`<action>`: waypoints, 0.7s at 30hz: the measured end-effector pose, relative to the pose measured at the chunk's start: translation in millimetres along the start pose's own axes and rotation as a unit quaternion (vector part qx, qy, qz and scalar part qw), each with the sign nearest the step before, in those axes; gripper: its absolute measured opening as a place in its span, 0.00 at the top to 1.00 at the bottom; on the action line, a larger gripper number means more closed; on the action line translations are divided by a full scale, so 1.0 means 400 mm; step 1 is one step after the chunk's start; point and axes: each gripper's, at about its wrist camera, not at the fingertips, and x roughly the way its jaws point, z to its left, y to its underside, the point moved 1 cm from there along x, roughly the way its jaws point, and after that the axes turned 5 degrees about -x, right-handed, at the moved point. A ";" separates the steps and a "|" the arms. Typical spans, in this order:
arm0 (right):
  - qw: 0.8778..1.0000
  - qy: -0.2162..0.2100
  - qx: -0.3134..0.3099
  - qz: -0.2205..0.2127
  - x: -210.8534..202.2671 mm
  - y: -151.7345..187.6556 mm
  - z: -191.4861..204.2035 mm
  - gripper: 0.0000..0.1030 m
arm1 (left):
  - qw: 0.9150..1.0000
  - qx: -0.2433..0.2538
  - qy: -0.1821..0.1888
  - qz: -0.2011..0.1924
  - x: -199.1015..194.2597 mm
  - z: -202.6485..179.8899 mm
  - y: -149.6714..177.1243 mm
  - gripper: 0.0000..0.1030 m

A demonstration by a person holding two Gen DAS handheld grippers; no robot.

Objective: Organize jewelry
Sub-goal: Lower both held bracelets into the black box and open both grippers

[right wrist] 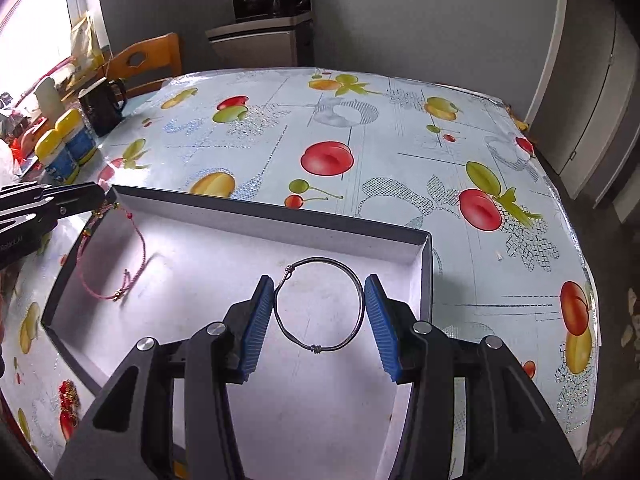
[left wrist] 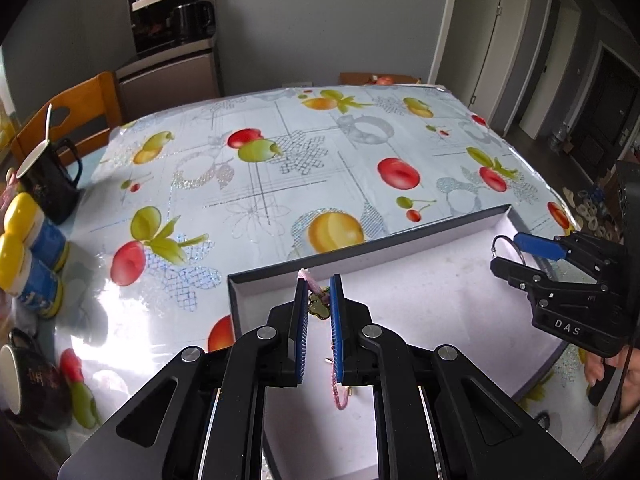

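A shallow box (left wrist: 360,256) with dark walls and a white floor lies on the fruit-print table. My left gripper (left wrist: 319,286) is shut on a pink cord bracelet (left wrist: 320,294) with a brass charm, held over the box's left wall; its loop hangs into the box (right wrist: 138,236). My right gripper (right wrist: 319,286) is shut on a thin dark metal bangle (right wrist: 320,308), pinched across its width above the box floor near the right wall (right wrist: 426,276). The right gripper (left wrist: 502,252) also shows in the left wrist view, with the bangle (left wrist: 496,246) at its tips.
Two yellow-capped bottles (left wrist: 28,252) and a black mug with a spoon (left wrist: 48,184) stand at the table's left. Another mug (left wrist: 28,384) lies at the near left. A wooden chair (left wrist: 76,112) stands behind, with a cabinet and coffee machine (left wrist: 172,20) by the wall.
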 end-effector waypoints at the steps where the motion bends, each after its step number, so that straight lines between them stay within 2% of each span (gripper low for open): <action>1: 1.000 0.003 0.001 0.008 0.012 -0.001 -0.001 0.54 | 1.000 -0.002 -0.003 0.005 0.013 0.008 0.001 0.89; 10: 0.998 0.022 -0.005 0.051 0.060 -0.006 0.007 0.54 | 0.999 0.018 -0.029 0.042 0.091 0.024 0.036 0.89; 16: 0.998 0.023 -0.003 0.060 0.074 -0.001 0.006 0.54 | 0.998 0.017 -0.038 0.055 0.113 0.032 0.043 0.89; 19: 0.998 0.021 -0.004 0.059 0.078 0.000 0.005 0.53 | 0.998 0.017 -0.037 0.053 0.111 0.031 0.043 0.83; 21: 0.998 0.021 -0.004 0.056 0.075 0.000 0.005 0.53 | 0.998 0.017 -0.038 0.046 0.103 0.027 0.043 0.75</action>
